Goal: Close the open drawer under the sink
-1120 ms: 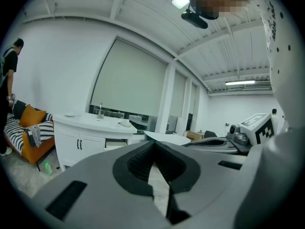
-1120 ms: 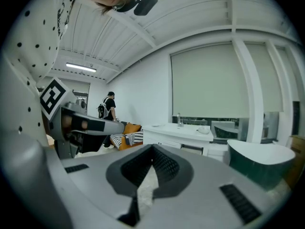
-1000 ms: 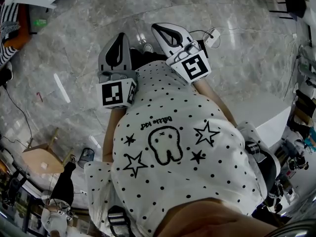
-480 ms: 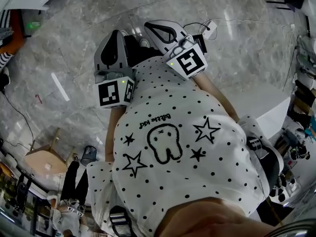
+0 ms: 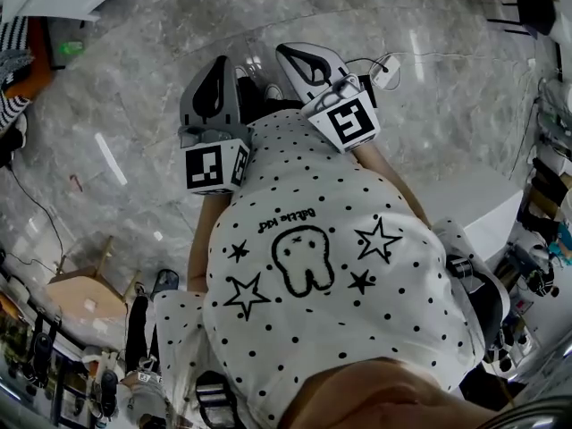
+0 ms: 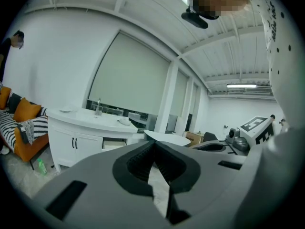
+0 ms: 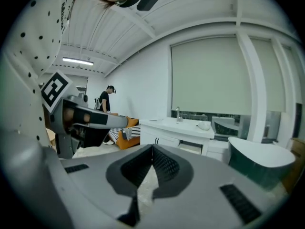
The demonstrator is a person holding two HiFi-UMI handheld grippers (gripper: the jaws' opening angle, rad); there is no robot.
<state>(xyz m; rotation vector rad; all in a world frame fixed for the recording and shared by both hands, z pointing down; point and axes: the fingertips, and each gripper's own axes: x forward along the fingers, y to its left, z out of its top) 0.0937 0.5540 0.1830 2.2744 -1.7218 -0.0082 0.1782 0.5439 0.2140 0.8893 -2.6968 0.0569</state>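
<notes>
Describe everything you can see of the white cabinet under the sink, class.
The cabinet is white and smooth, with a curved white countertop carrying a tap and a small bowl. Its front has two doors with dark upright handles. To the right of them, one drawer stands pulled out, pale inside. The cabinet stands upright below a large covered window, with an orange sofa to its left.
</notes>
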